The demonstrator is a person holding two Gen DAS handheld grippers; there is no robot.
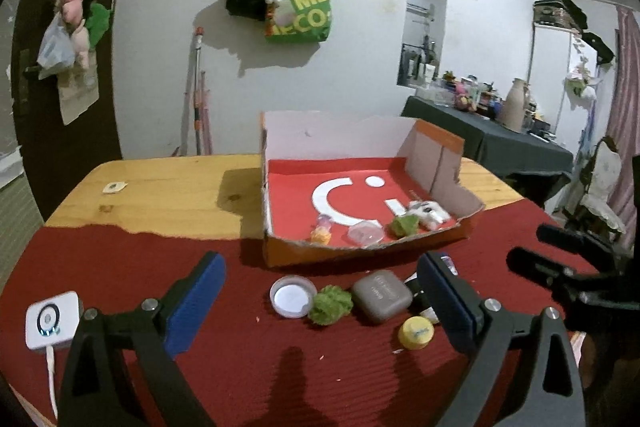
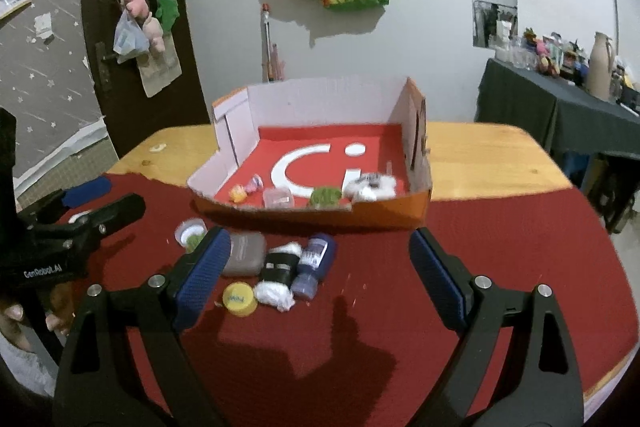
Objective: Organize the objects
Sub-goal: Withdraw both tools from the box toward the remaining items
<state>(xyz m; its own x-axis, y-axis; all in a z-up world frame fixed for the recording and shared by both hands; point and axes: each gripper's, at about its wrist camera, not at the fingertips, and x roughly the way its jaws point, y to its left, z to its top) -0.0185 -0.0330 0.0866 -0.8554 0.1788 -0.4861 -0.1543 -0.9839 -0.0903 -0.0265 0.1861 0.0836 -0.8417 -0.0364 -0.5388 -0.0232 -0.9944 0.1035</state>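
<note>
A cardboard box with a red floor stands at the middle of the table; inside it lie a small yellow-pink toy, a clear case, a green fuzzy ball and a white item. In front of it on the red cloth are a white lid, another green ball, a grey case and a yellow cap. My left gripper hangs open above these. My right gripper is open over a blue bottle, a black-and-white bundle and the yellow cap.
A white device with a cable sits at the cloth's left edge. Bare wood lies beyond the cloth. A dark-covered side table crowded with bottles stands at the right. Bags hang on the wall behind.
</note>
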